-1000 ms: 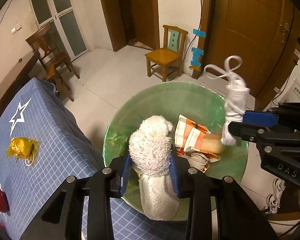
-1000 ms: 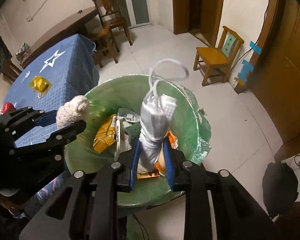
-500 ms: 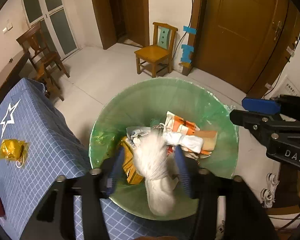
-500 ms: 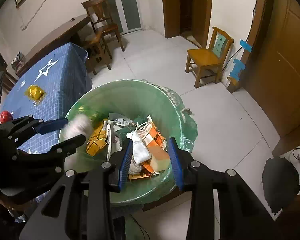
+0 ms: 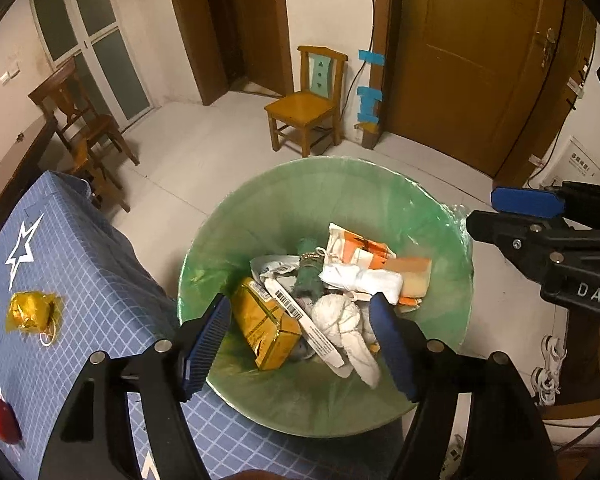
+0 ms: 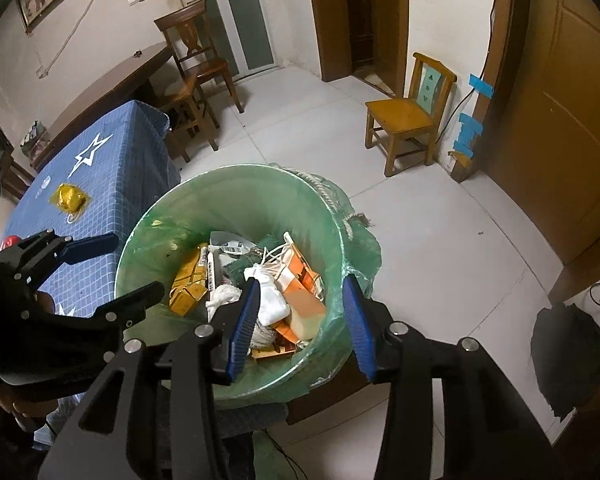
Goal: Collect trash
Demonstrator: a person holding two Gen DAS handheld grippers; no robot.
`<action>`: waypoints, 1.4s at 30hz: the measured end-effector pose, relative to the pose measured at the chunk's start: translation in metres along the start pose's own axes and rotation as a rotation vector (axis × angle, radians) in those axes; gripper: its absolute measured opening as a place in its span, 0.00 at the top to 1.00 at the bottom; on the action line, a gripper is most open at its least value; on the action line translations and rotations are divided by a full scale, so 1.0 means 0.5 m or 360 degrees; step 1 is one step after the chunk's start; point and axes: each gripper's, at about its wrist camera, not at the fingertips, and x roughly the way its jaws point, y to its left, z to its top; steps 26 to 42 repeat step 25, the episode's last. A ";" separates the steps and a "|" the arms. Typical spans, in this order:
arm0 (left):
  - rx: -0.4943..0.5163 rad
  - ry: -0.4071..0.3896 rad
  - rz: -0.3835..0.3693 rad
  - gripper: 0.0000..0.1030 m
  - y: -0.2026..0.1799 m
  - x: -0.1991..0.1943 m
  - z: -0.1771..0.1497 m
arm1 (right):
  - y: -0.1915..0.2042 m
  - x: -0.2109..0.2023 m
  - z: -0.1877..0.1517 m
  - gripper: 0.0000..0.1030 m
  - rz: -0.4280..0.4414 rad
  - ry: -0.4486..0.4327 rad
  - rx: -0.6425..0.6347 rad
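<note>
Both tools spread and empty above the bin.
Left tool (image 5: 300, 344) and right tool (image 6: 300, 316) hover over the green-lined round trash bin (image 5: 340, 188); crumpled yellow wrapper (image 5: 32, 312) waits on the blue checked surface (image 5: 100, 272) at nine o'clock.

A tabletop (image 5: 80, 280) covered in a blue grid-patterned cloth with a white star (image 5: 20, 246) printed on it carries two loose things. A crumpled golden wrapper (image 5: 32, 312) lies on the cloth just on the near side of the star, a thin loop of string trailing from it. A red round object (image 5: 0, 418) sits further from the star, at the near edge of the left wrist view, only partly in sight. The pale tiled floor (image 6: 420, 220) beyond the tabletop carries a bin (image 5: 440, 240) lined with a green bag right beside the cloth's edge, a small yellow wooden chair (image 5: 306, 100) by the wall, and a darker wooden chair (image 5: 76, 116) beyond the star's end of the tabletop.
</note>
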 end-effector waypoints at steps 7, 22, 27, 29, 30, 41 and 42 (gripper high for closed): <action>0.0068 -0.0022 0.0033 0.30 -0.012 0.000 -0.007 | -0.008 -0.003 -0.005 0.52 0.0000 -0.0011 0.0015; 0.0067 0.0084 0.0090 0.35 -0.003 0.013 -0.018 | -0.018 -0.021 -0.004 0.40 -0.0031 -0.0061 0.0060; 0.0073 0.0076 0.0100 0.35 -0.001 0.009 -0.021 | -0.013 -0.024 -0.003 0.37 -0.0035 -0.0067 0.0056; 0.0073 0.0076 0.0100 0.35 -0.001 0.009 -0.021 | -0.013 -0.024 -0.003 0.37 -0.0035 -0.0067 0.0056; 0.0073 0.0076 0.0100 0.35 -0.001 0.009 -0.021 | -0.013 -0.024 -0.003 0.37 -0.0035 -0.0067 0.0056; 0.0073 0.0076 0.0100 0.35 -0.001 0.009 -0.021 | -0.013 -0.024 -0.003 0.37 -0.0035 -0.0067 0.0056; 0.0073 0.0076 0.0100 0.35 -0.001 0.009 -0.021 | -0.013 -0.024 -0.003 0.37 -0.0035 -0.0067 0.0056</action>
